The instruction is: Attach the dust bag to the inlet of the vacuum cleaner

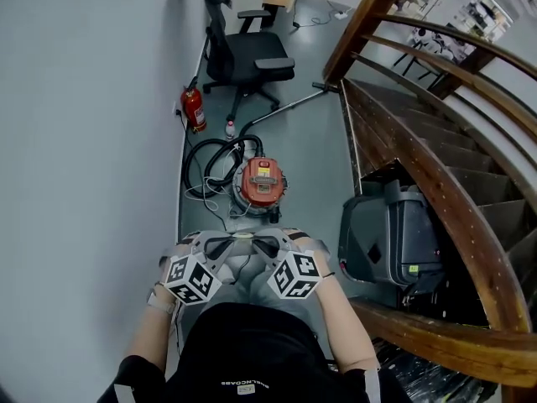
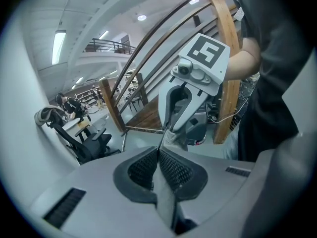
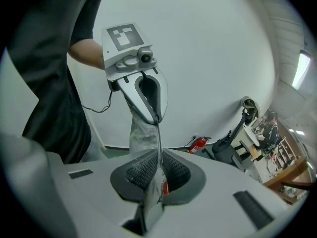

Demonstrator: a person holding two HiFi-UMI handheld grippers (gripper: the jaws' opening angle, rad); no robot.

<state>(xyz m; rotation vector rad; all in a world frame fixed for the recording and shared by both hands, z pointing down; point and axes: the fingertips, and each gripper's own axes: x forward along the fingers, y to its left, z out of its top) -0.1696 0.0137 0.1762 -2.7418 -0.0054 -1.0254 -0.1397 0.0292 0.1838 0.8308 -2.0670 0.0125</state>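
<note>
Both jaw sets are pinching the dust bag [image 1: 242, 267], one at each end of its top edge.

- Left gripper [image 1: 220, 248]: in its own view the jaws [image 2: 159, 155] are sitting closed on grey fabric [image 2: 166, 197].
- Right gripper [image 1: 267, 247]: in its own view the jaws [image 3: 159, 158] are likewise clamping the fabric [image 3: 141, 128].
- The grippers are facing each other tip to tip, close in front of the person's body. In the head view the held edge is running 9 to 3 o'clock between them, with the rest of the bag hanging below.
- The vacuum [image 1: 260, 183] is standing on the floor at 12 o'clock from the grippers, apart from the bag. Its black hose [image 1: 210, 159] is coiling at its 10 o'clock.
- The inlet itself is not showing clearly in any view.

Judgement: the attaching is not yet under way. The vacuum is lying nearly centred between the two grippers, perhaps slightly nearer the right one. The coming move is calling for both to carry the bag forward and down toward 12 o'clock together.
</note>
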